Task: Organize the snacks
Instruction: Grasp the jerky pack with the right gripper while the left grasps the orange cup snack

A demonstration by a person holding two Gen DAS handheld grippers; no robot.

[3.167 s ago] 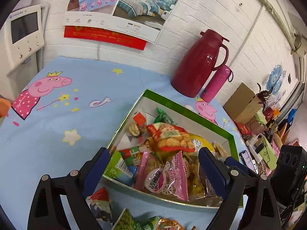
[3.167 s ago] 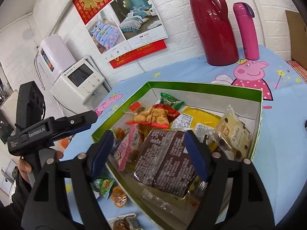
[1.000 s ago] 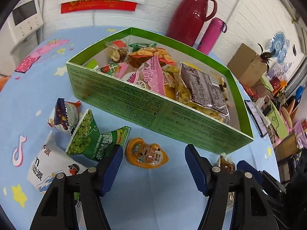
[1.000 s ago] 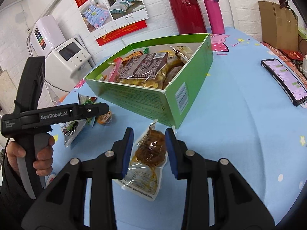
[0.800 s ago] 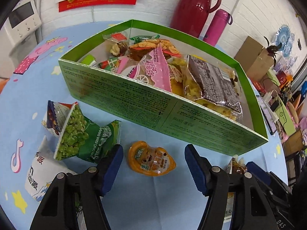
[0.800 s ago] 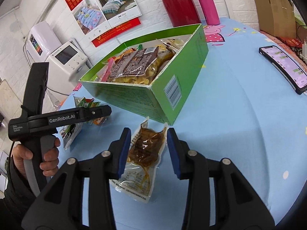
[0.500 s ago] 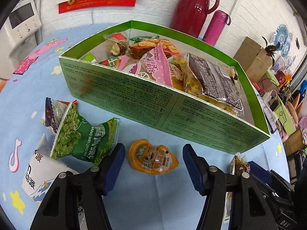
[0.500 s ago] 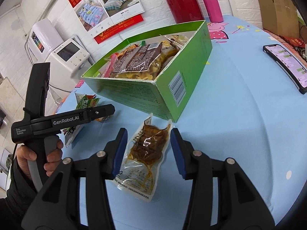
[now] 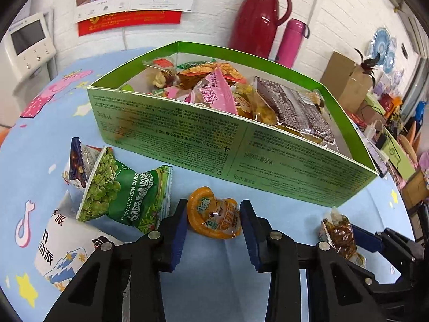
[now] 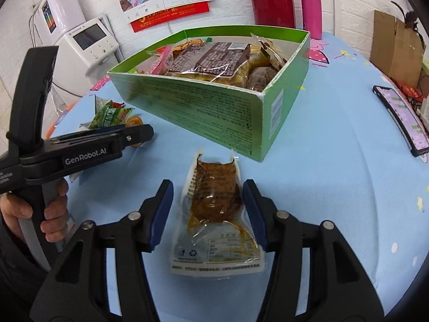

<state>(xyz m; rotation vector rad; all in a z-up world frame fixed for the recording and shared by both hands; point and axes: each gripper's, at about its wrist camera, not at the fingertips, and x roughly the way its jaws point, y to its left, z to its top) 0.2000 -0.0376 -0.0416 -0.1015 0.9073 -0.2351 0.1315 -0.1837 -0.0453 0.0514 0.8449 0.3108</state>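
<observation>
Green cardboard box [image 9: 241, 145] sits nearly full; in front of it, the left hand-held gripper [image 9: 213, 225] straddles an orange jelly cup [image 9: 213, 218], the right hand-held gripper [image 10: 207, 209] a brown pouch [image 10: 214, 201], both released, neither snack boxed yet.

The green box [image 9: 230, 139] stands as a wall just ahead of both grippers, heaped with snacks to the rim — little room inside. Left of the left gripper [image 9: 213, 225], the green pea bag [image 9: 126, 190] crowds in. Open blue tablecloth [image 10: 335, 161] lies to the right of the right gripper [image 10: 207, 209], as far as the phone [image 10: 402, 118].
</observation>
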